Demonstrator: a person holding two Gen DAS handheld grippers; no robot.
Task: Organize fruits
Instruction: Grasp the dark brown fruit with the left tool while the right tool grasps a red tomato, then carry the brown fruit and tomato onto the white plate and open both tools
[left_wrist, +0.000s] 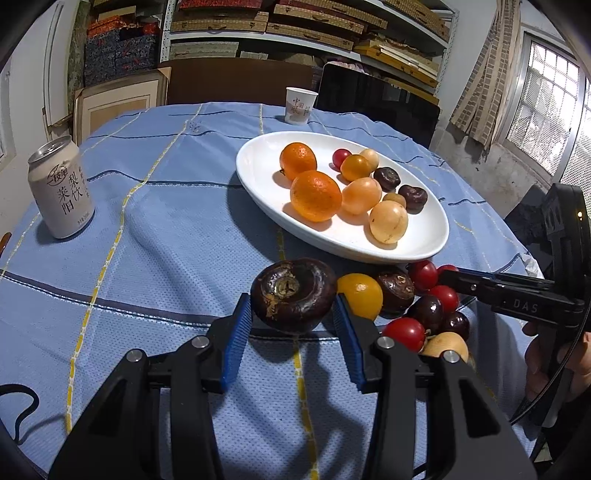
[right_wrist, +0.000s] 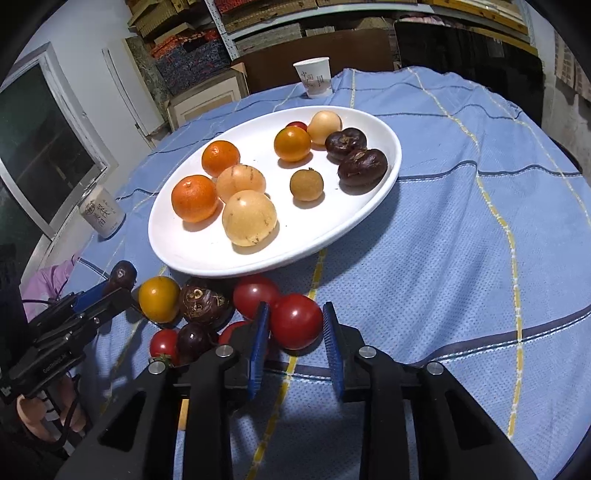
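Fruits are split between a white plate (right_wrist: 384, 173) and a loose pile on the bench (right_wrist: 461, 258) just in front of it. Left gripper (left_wrist: 291, 314) has its blue fingers (left_wrist: 236, 332) clamped on a dark water chestnut (left_wrist: 293, 295), held before the plate's near rim. Right gripper (right_wrist: 295, 328) has its fingers (right_wrist: 258, 343) closed on a red tomato (right_wrist: 295, 320) at the pile's edge, just before the plate.

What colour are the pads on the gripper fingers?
Blue, ribbed pads; clearest in the left wrist view.
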